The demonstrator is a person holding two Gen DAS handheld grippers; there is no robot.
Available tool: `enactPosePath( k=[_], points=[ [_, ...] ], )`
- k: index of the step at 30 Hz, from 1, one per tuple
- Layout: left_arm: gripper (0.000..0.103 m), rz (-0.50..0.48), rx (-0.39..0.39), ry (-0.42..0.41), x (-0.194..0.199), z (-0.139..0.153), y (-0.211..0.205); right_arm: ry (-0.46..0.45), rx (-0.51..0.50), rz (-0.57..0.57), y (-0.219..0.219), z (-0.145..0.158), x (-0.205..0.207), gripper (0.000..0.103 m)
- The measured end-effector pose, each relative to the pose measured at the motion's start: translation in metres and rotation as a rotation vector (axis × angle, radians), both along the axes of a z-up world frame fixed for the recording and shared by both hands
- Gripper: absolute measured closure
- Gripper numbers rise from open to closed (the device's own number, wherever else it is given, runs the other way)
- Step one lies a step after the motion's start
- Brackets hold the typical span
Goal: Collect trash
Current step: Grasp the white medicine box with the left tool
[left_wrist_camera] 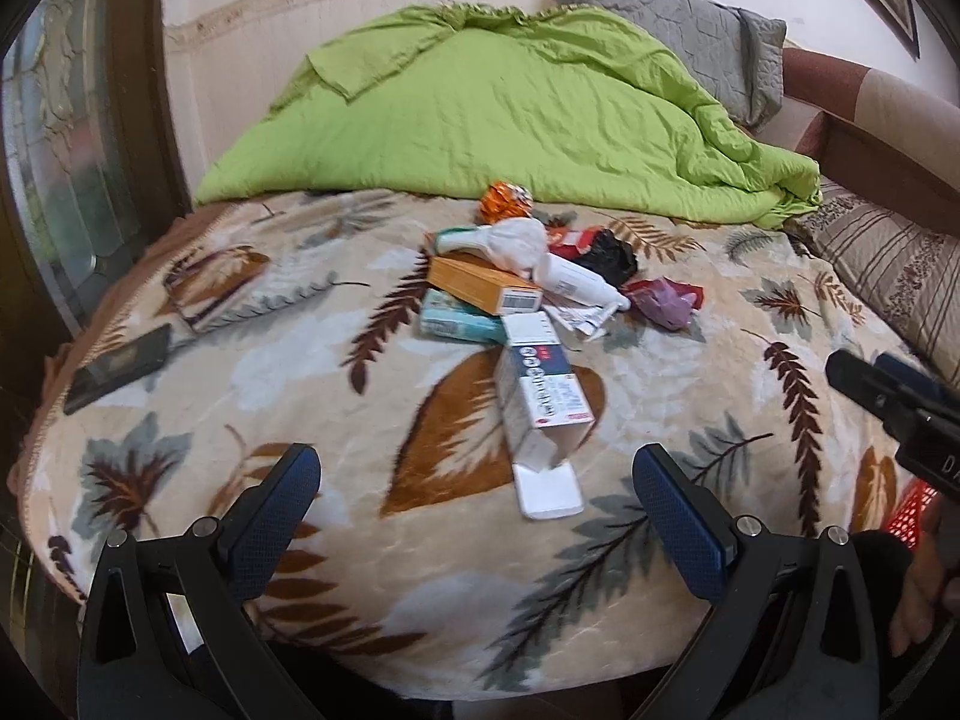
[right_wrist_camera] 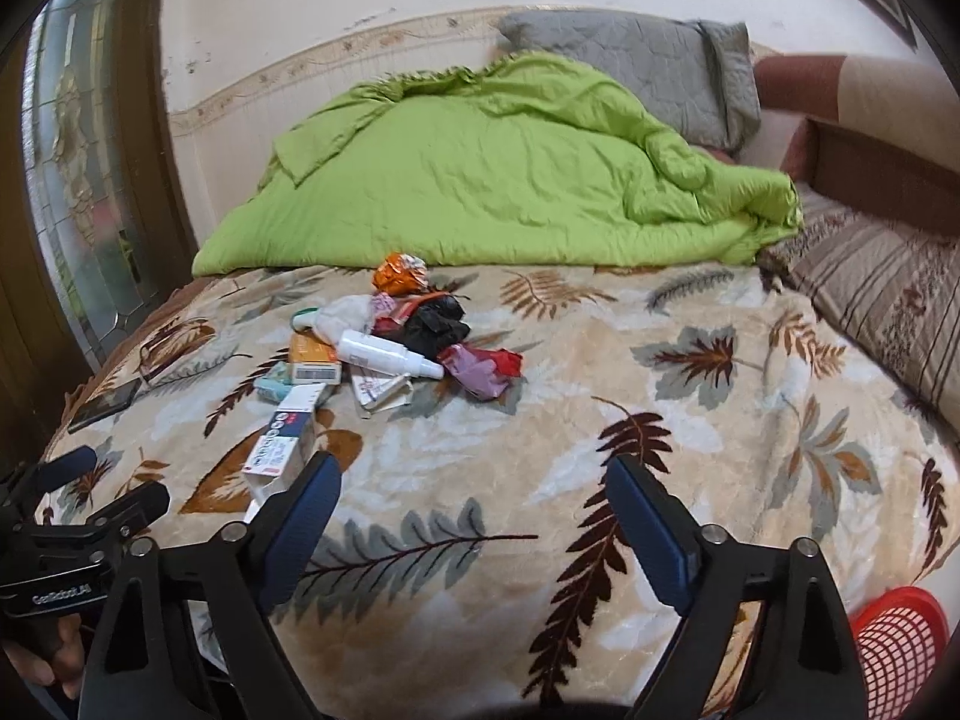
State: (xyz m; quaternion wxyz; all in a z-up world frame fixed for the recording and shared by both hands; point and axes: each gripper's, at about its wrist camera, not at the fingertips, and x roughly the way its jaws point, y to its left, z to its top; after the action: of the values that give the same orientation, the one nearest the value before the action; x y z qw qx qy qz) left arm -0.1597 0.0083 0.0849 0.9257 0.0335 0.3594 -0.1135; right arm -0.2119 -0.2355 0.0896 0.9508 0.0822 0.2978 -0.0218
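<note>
Far left on the leaf-print blanket [left_wrist_camera: 690, 360]: a dark phone [left_wrist_camera: 117, 367], flat, well apart from the rest; left tool [left_wrist_camera: 477, 480] spread wide, pinching nothing, hovering over the bed; just ahead between its fingers, a white carton [left_wrist_camera: 543, 414] with open flap, nearest piece of the trash pile [left_wrist_camera: 528, 276]; behind it, teal box [left_wrist_camera: 459, 319], orange box [left_wrist_camera: 483, 285], white bottle [left_wrist_camera: 579, 283], black bag [left_wrist_camera: 612, 252], purple wrapper [left_wrist_camera: 663, 303], orange foil [left_wrist_camera: 504, 201]; green quilt [left_wrist_camera: 510, 114] bunched beyond; right tool [right_wrist_camera: 474, 492] spread too, empty, pile up-left of it; red basket [right_wrist_camera: 900, 642] at lower right edge.
</note>
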Motion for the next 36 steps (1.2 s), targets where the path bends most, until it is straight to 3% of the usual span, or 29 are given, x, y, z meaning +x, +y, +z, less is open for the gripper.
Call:
enactPosePath(
  k=[5, 10, 14, 16, 20, 24, 28, 30, 32, 36],
  points=[
    [0.001, -0.024, -0.034, 0.057, 0.018, -0.004, -0.015, 0.032, 0.084, -0.020, -0.016, -0.012, 0.005, 0.013],
    [0.026, -0.049, -0.092, 0.144, 0.045, -0.011, -0.029, 0.030, 0.126, -0.020, -0.023, -0.016, 0.004, 0.013],
    [0.038, -0.057, -0.136, 0.221, 0.065, -0.024, -0.035, 0.024, 0.146, -0.021, -0.027, -0.017, 0.003, 0.013],
    [0.054, -0.069, -0.123, 0.251, 0.077, -0.033, -0.041, 0.018, 0.151, -0.019, -0.027, -0.016, 0.001, 0.013],
    [0.054, -0.064, -0.096, 0.275, 0.096, -0.048, -0.048, 0.016, 0.170, -0.015, -0.029, -0.017, 0.002, 0.013],
    [0.069, -0.065, -0.043, 0.256, 0.110, -0.060, -0.051, 0.021, 0.186, -0.012, -0.031, -0.019, 0.003, 0.013],
    [0.070, -0.087, -0.068, 0.229, 0.110, -0.063, -0.043, 0.036, 0.203, -0.004, -0.033, -0.021, 0.005, 0.013],
    [0.070, -0.095, -0.064, 0.227, 0.111, -0.067, -0.042, 0.054, 0.213, 0.006, -0.032, -0.023, 0.008, 0.020],
    [0.070, -0.105, -0.075, 0.235, 0.113, -0.072, -0.040, 0.098, 0.226, 0.022, -0.031, -0.027, 0.016, 0.035],
    [0.070, -0.110, -0.098, 0.230, 0.117, -0.074, -0.037, 0.143, 0.300, 0.066, -0.038, -0.029, 0.046, 0.035]
  ],
)
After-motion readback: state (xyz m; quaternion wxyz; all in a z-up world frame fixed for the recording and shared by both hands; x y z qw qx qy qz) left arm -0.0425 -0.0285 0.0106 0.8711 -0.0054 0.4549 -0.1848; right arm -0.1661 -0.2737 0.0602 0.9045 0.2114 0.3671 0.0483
